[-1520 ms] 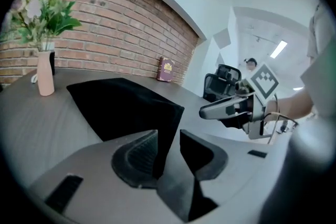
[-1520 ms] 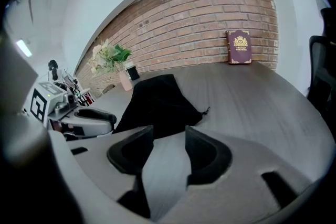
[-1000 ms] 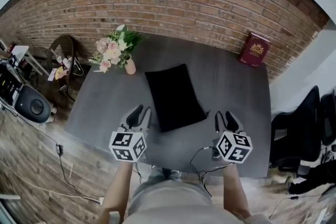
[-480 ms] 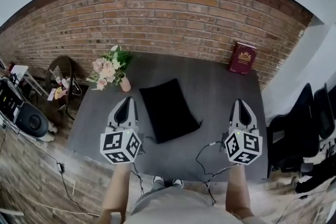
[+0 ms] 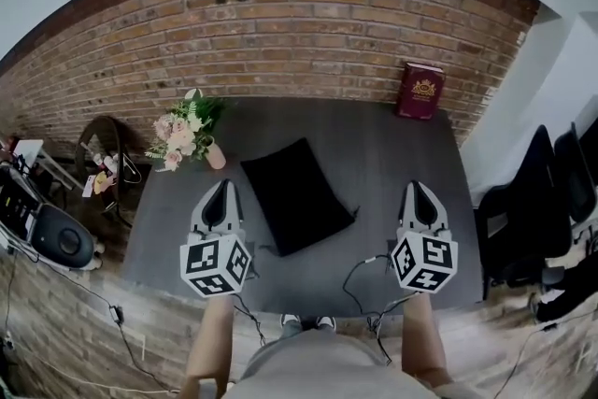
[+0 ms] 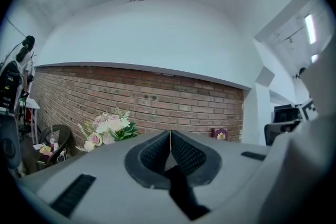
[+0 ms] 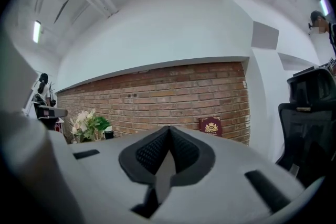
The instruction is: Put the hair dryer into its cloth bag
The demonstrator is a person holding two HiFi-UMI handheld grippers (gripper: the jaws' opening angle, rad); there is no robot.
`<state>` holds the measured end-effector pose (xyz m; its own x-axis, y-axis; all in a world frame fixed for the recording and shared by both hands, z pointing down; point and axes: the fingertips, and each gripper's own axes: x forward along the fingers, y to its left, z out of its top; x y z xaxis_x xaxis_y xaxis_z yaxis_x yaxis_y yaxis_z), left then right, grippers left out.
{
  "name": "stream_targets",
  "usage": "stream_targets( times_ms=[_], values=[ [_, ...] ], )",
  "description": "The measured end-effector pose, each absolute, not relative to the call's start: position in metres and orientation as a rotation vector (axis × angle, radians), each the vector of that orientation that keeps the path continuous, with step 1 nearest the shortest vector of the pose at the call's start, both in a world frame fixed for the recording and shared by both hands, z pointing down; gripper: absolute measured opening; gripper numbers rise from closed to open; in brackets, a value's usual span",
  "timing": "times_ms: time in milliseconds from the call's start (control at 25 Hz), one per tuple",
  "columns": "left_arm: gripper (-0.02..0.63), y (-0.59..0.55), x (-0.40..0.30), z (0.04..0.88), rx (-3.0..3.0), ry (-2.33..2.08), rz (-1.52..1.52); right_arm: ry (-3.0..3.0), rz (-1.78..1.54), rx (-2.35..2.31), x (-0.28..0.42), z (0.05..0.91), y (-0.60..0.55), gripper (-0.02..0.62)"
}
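Farthest left of our left fingers (image 6: 153,152), off the edge of the surface (image 5: 383,159), a wicker chair (image 5: 105,145) stands on the floor. Ahead of those fingers and a little to their left, a bunch of pale roses (image 5: 184,128) in a small pink vase (image 5: 216,157) stands on the surface near the brick wall (image 5: 299,23).

We hold the left gripper (image 5: 223,186) level above the near part of the surface, its marker cube (image 5: 215,264) toward us. Its fingers are pressed together at the tips, with nothing between them.

The black cloth bag (image 5: 294,194) lies flat on the grey surface between the two pairs of fingers, just to the right of the left ones and well to the left of the right ones. It is touched by neither. It lies askew, one corner toward the wall and one toward us. We cannot tell whether the hair dryer is inside it.

We hold the right gripper (image 5: 418,186) level too, about as far forward as the left, with its marker cube (image 5: 423,261) toward us. Its fingers (image 7: 152,152) meet along their whole front edge and pinch nothing.

Straight ahead of the right fingers, a dark red book (image 5: 421,91) with a gold crest leans upright against the wall. To their right, beyond the edge of the surface, stand black office chairs (image 5: 551,201).
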<state>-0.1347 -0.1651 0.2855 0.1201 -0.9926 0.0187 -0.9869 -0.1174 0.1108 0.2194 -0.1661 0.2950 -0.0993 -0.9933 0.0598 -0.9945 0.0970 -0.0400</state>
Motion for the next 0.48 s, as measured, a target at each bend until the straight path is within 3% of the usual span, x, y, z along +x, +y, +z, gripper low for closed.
stream_targets(
  times_ms=[480],
  values=[
    [0.009,-0.1713,-0.1248,0.2945,2.309,-1.959,-0.067,-2.275,0.159,2.096,0.2199,0.3062,-0.1624,0.000]
  ],
)
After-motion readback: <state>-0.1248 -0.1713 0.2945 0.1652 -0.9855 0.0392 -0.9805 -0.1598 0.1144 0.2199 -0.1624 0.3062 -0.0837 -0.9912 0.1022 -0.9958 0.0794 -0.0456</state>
